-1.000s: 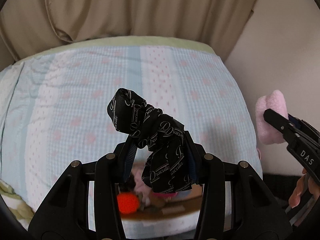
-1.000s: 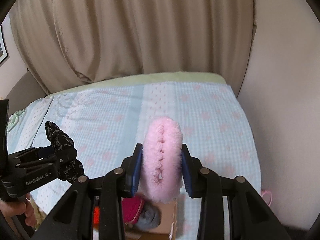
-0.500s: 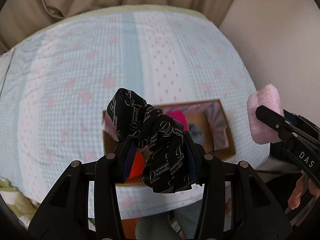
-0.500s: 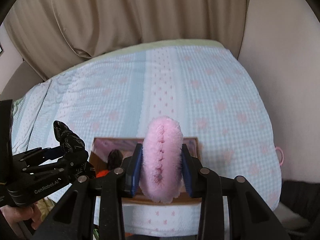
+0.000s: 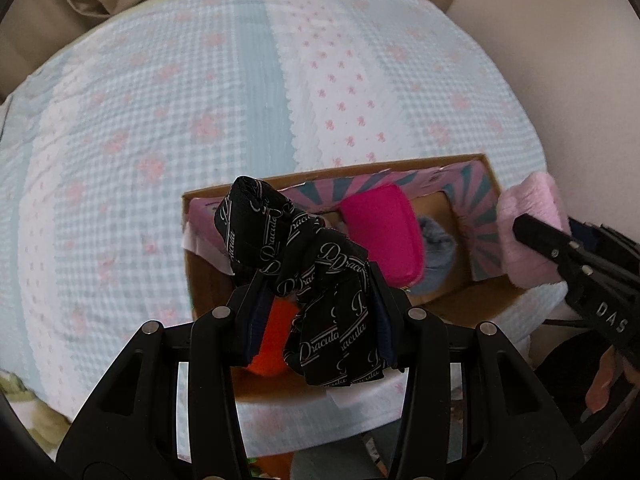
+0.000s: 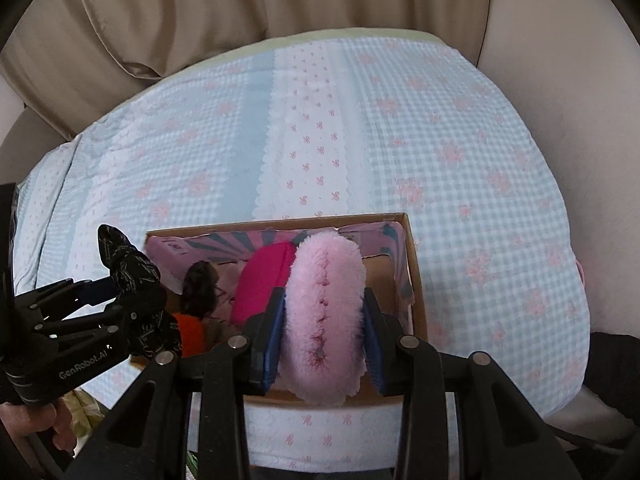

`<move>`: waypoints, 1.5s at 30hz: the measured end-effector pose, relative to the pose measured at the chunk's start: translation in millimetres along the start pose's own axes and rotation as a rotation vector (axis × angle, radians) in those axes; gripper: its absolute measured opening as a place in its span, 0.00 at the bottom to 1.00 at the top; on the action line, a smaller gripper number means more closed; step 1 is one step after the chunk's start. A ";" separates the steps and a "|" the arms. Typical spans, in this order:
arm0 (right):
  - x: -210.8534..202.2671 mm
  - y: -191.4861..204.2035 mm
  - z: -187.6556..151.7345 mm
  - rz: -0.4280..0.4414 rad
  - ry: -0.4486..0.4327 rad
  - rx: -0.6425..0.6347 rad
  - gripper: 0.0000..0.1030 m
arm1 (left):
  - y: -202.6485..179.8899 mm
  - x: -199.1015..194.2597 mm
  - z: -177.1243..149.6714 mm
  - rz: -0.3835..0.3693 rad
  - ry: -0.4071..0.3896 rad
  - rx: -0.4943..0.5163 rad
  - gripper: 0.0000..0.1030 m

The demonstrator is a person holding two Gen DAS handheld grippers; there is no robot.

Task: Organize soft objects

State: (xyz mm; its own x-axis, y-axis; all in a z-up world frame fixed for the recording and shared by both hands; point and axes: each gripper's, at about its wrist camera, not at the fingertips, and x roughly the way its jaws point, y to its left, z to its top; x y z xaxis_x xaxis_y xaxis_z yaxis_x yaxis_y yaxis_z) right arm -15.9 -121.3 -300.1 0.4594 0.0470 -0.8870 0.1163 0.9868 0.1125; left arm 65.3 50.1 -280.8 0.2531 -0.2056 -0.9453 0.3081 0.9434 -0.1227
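Note:
My left gripper is shut on a black printed cloth and holds it above the left part of an open cardboard box on the bed. My right gripper is shut on a fluffy pink item above the box's right part. The box holds a magenta pouch, a grey soft item, an orange item and a dark furry item. The left gripper with the cloth shows in the right wrist view; the right gripper with the pink item shows in the left wrist view.
The box sits near the front edge of a bed with a light blue and white checked cover. Beige curtains hang behind the bed and a pale wall runs along its right side.
Both grippers have tilted downward with their loads. The box, mostly hidden behind the fingers a second ago, now lies in full view below them.

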 end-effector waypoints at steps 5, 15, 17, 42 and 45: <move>26.1 -8.0 8.2 -0.010 0.026 -0.002 0.32 | 2.2 34.8 6.1 0.023 0.039 0.026 0.40; 67.9 -22.4 31.2 -0.016 0.130 -0.006 0.36 | -5.5 80.1 8.3 0.078 0.112 0.092 0.57; 74.4 -22.9 34.4 -0.001 0.151 -0.010 0.53 | -9.6 82.2 7.5 0.107 0.103 0.118 0.94; 8.7 -14.7 47.7 0.051 0.113 0.012 1.00 | 7.4 6.0 2.5 0.077 0.054 -0.042 1.00; -22.9 -13.6 53.0 0.042 0.084 -0.006 1.00 | 4.9 -27.2 3.7 0.069 0.017 -0.066 1.00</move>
State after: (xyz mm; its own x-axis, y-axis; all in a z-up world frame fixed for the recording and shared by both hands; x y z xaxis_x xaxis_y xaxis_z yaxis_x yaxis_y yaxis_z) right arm 18.7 -143.9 -257.5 0.3880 0.1012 -0.9161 0.0931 0.9846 0.1482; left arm 63.3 59.3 -254.6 0.2563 -0.1358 -0.9570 0.2295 0.9703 -0.0762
